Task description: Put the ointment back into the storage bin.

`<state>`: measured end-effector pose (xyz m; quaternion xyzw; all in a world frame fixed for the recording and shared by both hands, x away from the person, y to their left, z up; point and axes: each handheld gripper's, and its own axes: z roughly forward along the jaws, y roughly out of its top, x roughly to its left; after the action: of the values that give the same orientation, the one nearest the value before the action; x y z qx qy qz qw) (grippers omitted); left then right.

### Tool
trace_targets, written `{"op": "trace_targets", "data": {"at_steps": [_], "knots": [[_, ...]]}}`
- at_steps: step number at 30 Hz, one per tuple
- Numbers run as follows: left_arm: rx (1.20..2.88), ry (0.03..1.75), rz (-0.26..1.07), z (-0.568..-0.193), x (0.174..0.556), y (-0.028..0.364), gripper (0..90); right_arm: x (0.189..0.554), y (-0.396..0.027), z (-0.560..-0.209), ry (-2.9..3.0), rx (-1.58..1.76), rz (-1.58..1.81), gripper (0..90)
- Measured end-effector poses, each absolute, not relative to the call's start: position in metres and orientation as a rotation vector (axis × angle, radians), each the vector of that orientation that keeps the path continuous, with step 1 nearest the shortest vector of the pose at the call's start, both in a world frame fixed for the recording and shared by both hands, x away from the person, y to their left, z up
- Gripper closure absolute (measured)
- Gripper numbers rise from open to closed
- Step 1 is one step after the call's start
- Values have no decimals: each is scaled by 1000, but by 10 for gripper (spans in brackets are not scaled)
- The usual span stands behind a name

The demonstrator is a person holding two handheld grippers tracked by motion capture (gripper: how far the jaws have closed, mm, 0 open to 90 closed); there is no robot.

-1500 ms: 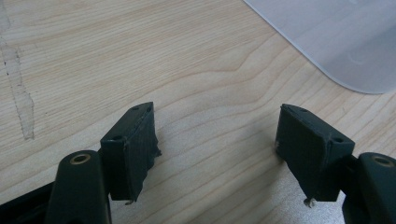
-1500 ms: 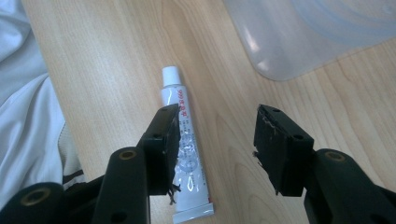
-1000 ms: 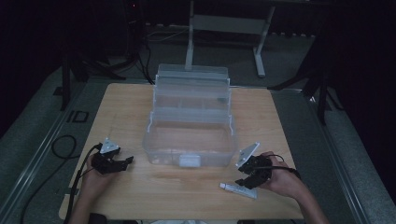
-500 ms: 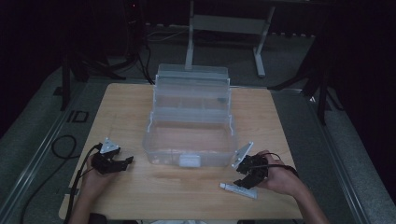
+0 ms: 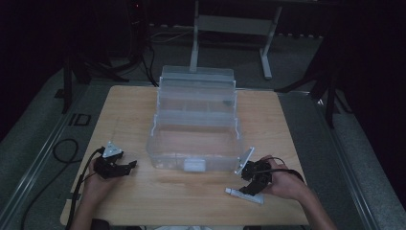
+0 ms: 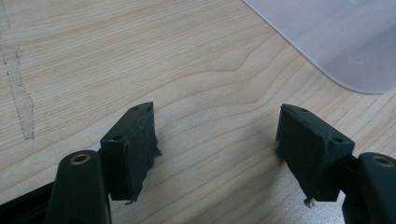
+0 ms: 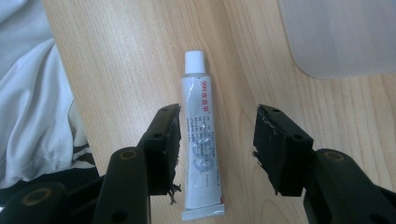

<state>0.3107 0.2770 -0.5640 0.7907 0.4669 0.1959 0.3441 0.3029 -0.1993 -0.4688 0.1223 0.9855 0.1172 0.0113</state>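
My right gripper gapes over a white tube with red print lying mid-frame on the pale wooden worktop; the high view blurs that lettering. My left gripper hangs open over bare grain, the clear plastic box filling the centre.

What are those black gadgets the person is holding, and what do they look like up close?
Each is a hand-held gripper, black all over. The left gripper and right gripper each carry a grey three-cornered plate on top and trail a dark cable. Up close, each ends in two blocky black jaws with frayed pads and small screw holes, on arms with brass-coloured pivot rings. The forearms are bare.
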Motion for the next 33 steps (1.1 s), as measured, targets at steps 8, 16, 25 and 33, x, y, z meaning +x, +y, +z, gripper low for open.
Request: {"op": "trace_targets", "data": {"at_steps": [8,16,25,33], "knots": [[2054,1213,509,-564,311,277,296,304,-194,-472,3094,358,322,506],[2053,1213,509,-564,311,277,296,305,-188,-477,3113,346,277,508],[2052,1212,509,-564,311,277,296,305,-184,-482,3135,331,234,519],[2052,1212,510,-564,311,277,296,306,-179,-490,3157,303,163,554]]}}
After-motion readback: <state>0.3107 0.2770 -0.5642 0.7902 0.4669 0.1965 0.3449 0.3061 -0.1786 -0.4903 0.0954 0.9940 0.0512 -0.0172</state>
